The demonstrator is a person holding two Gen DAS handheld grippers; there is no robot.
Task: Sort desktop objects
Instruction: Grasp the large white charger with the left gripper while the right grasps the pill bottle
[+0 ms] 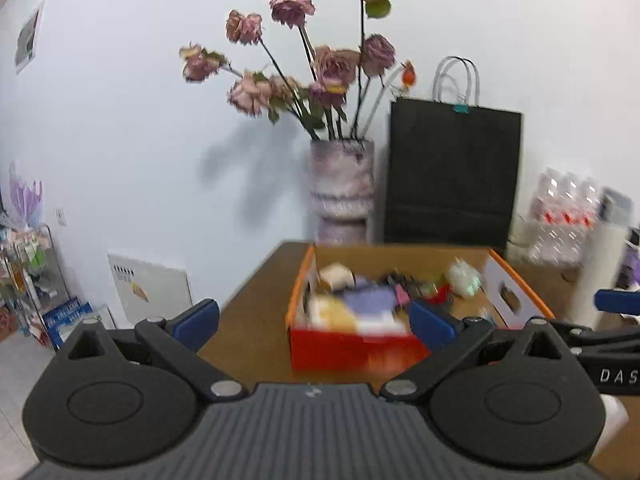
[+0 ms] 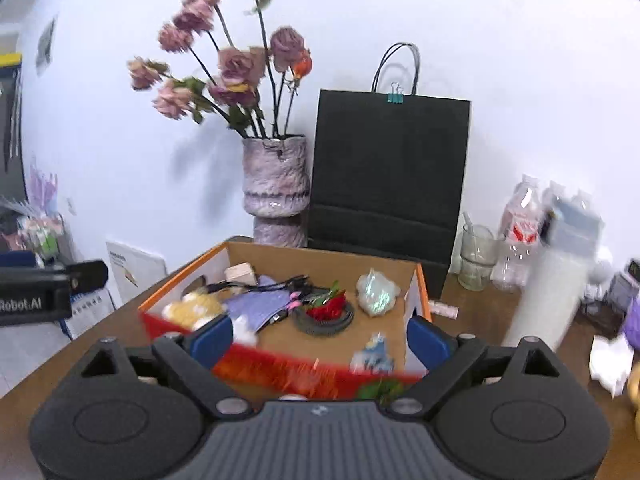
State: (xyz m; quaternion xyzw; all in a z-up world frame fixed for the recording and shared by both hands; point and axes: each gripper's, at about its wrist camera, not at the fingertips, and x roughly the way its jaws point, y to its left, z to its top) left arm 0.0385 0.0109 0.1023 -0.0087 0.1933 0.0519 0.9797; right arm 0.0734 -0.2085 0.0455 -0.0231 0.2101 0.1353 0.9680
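An orange-rimmed cardboard box (image 2: 418, 280) with a red front wall (image 1: 352, 350) stands on the brown table (image 1: 256, 304). Inside lie a yellow plush (image 2: 192, 310), a purple cloth (image 2: 256, 304), black cables (image 2: 280, 284), a red flower (image 2: 328, 308) on a grey coil, and a shiny crumpled wrapper (image 2: 376, 290). My left gripper (image 1: 315, 324) hovers before the box's front left, open, nothing between its blue pads. Over the box's near edge my right gripper (image 2: 320, 340) is open and holds nothing. Each gripper shows at the other view's edge.
Behind the box stand a mottled vase (image 2: 276, 184) of dried roses and a black paper bag (image 2: 388, 176) against the white wall. To the right are a glass jar (image 2: 476, 258), water bottles (image 2: 520, 220), a blurred white cylinder (image 2: 548, 296) and crumpled paper (image 2: 608, 360).
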